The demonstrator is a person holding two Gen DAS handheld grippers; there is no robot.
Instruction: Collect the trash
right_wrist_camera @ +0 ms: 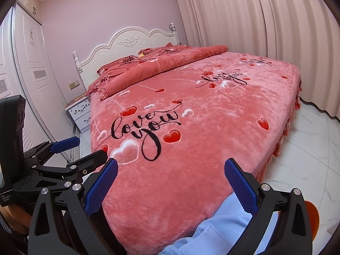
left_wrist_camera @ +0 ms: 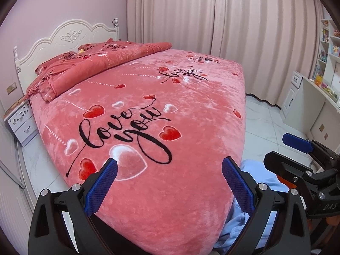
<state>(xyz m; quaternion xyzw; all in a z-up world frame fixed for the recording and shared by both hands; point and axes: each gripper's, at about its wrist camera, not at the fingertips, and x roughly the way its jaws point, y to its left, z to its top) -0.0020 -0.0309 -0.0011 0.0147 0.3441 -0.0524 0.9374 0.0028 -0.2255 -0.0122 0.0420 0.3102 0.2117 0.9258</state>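
My left gripper (left_wrist_camera: 170, 165) is open and empty, held over the foot of a bed (left_wrist_camera: 148, 110) covered in a pink "love you" blanket with hearts. My right gripper (right_wrist_camera: 171, 166) is also open and empty over the same bed (right_wrist_camera: 201, 110). Each gripper shows at the edge of the other's view: the right one on the right (left_wrist_camera: 297, 148), the left one on the left (right_wrist_camera: 70, 150). No trash shows on the blanket. A small yellow object (left_wrist_camera: 81, 51) lies by the pillows near the headboard, too small to identify.
A folded red quilt (left_wrist_camera: 89, 68) lies across the bed's head. A white nightstand (left_wrist_camera: 20, 119) stands left of the bed, wardrobe doors (right_wrist_camera: 31, 68) beyond. Curtains (left_wrist_camera: 223, 17) hang behind. A desk and shelves (left_wrist_camera: 325, 74) stand right. White tile floor (right_wrist_camera: 308, 148) runs alongside. Light-blue clothing (right_wrist_camera: 212, 229) is below.
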